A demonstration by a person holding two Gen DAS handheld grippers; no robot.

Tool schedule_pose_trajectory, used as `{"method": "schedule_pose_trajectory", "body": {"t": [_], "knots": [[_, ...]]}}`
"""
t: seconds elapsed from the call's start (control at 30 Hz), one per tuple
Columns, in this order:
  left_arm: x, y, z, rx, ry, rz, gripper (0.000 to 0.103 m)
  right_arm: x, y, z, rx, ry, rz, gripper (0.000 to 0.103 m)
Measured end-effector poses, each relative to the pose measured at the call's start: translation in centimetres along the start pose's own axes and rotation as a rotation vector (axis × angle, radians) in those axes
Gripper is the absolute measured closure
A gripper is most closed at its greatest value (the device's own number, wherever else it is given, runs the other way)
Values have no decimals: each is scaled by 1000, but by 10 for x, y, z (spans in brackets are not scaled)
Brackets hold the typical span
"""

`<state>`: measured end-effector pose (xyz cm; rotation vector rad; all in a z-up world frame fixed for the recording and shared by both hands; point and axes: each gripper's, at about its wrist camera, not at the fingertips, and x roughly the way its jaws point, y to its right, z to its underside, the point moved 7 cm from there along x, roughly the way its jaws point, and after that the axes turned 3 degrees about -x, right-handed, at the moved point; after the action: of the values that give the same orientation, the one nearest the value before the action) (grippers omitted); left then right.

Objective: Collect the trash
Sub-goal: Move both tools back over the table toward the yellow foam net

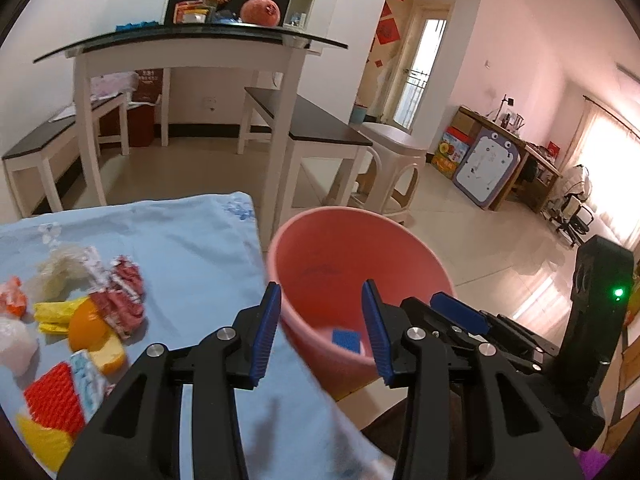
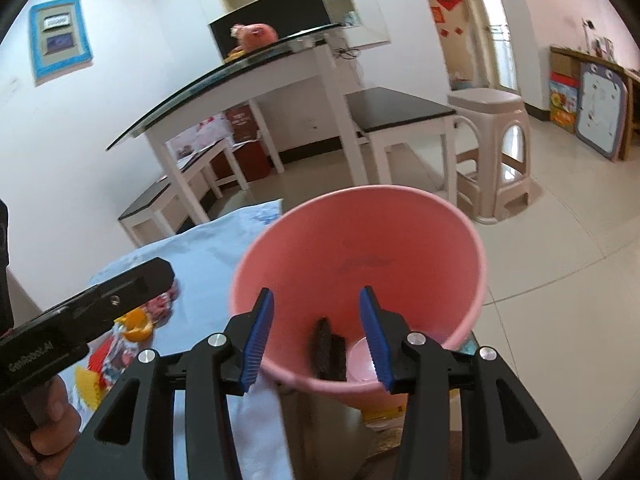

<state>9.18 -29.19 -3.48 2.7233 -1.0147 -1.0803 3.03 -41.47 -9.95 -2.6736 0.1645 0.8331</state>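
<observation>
You're hovering both tools over the pink bin (image 1: 352, 264) right now, and both are spread wide with nothing between the pads: the left gripper (image 1: 322, 332) is gaping over the near rim, the right gripper (image 2: 316, 336) is doing the same from its side. The bin is sitting just off the edge of the blue cloth (image 1: 180, 240), mouth tilted toward you, and something dark is already lying at the bottom in the right view, though I can't tell what it is.

The trash is waiting on the cloth to your left, well apart from either tool. You're looking at a crumpled red-and-white wrapper (image 1: 124, 296), an orange peel (image 1: 90, 330), a yellow wrapper (image 1: 54, 314), a clear plastic bag (image 1: 64, 268) and a red foam net (image 1: 54, 396), all bunched together and touching.

All of it is looking light and soft, I'd say. The wrappers should crush under the pads, so you're wanting a pinch on a raised fold, not a flat face. The peel is probably stiffer and a bit slick; take it across its curled edge. The foam net will likely squash and spring back, so bite deep into its middle
</observation>
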Motion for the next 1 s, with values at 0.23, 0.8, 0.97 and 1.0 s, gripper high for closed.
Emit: {"method": "schedule_pose_trajectory", "body": {"t": [0.23,0.8,0.97,1.0], "knots": [[-38,-24,7,-11,37,-53,61,-9,-47,8,-52,-11,-72,54],[-138,-164,76,-152,51,-268,61,-3,-163,71,-141,-155,-263,49],[-150,-204,102,-215,14,-324,60,1,-189,89,-205,-192,-289,49],[-151,-211,108,-227,6,-337,60,1,-192,91,-216,-194,-292,47]]}}
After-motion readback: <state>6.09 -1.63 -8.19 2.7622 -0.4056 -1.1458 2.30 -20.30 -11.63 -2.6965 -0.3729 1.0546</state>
